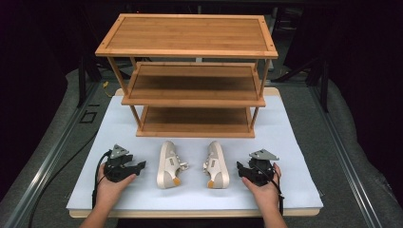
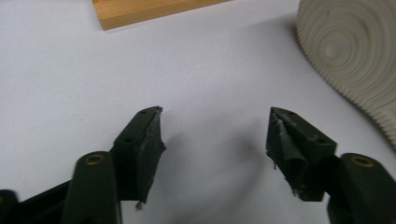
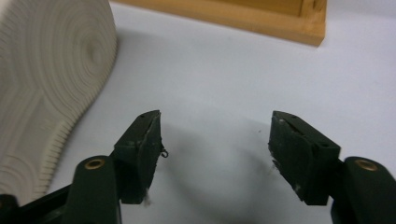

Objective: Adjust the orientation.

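Observation:
Two cream shoes lie on their sides on the white mat in front of a wooden rack (image 1: 190,71): the left shoe (image 1: 167,164) and the right shoe (image 1: 217,164). My left gripper (image 1: 140,167) rests on the mat left of the left shoe, held in a hand, jaws open and empty. In the left gripper view the gripper (image 2: 215,130) faces bare mat, with the ribbed sole (image 2: 350,51) at the right. My right gripper (image 1: 239,168) sits right of the right shoe, open and empty. Its own view shows the gripper (image 3: 215,133) with a sole (image 3: 42,84) at the left.
The three-shelf bamboo rack stands at the back of the white mat (image 1: 285,137), shelves bare. Its bottom board shows as a wooden edge (image 2: 140,11) and as a wooden rail (image 3: 261,16). Grey carpet and metal rails (image 1: 52,156) flank the table.

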Demonstrator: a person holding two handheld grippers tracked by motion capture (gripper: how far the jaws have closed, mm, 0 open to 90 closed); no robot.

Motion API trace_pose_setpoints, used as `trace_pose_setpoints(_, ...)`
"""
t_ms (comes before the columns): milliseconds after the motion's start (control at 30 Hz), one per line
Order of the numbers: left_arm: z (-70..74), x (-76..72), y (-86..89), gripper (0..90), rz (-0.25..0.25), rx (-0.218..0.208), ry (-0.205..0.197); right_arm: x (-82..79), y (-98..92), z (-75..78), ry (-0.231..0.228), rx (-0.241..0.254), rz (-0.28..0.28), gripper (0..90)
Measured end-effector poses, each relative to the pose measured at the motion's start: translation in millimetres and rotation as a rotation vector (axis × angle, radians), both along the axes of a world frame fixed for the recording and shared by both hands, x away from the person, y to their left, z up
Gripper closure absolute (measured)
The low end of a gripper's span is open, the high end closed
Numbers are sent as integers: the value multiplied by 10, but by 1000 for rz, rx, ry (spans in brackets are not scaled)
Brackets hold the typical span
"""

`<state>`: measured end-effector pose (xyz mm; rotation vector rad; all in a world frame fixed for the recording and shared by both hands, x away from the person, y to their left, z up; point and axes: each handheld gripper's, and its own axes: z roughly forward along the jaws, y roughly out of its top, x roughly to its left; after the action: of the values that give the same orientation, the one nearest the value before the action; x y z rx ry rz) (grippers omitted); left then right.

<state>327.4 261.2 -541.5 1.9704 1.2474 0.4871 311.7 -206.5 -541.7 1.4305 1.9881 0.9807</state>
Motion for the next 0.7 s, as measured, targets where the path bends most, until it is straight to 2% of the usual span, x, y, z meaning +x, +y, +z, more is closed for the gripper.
trace_pose_setpoints(67,30,-31,-1,411,1,-13,-18,-31,-20,30,-24,22,9,379)
trace_pose_setpoints(100,44,-54,-7,435,-5,-42,-16,-67,-20,54,-27,42,15,408)
trace_pose_setpoints(233,58,-90,-30,449,-16,-49,-25,-107,12,83,-31,30,2,407)
trace_pose_setpoints(267,67,-106,-39,452,-13,-46,-30,-114,22,90,-31,49,19,407)
trace_pose_setpoints(300,83,-125,-41,461,-8,-47,-48,-129,43,103,-46,44,34,407)
trace_pose_setpoints(333,93,-136,-40,476,-6,-56,-53,-137,53,109,-53,27,25,407)
trace_pose_setpoints(400,103,-145,-33,487,-7,-64,-59,-144,64,114,-57,27,26,407)
trace_pose_setpoints(700,156,-207,-9,557,-18,-103,-51,-173,92,131,-55,22,38,407)
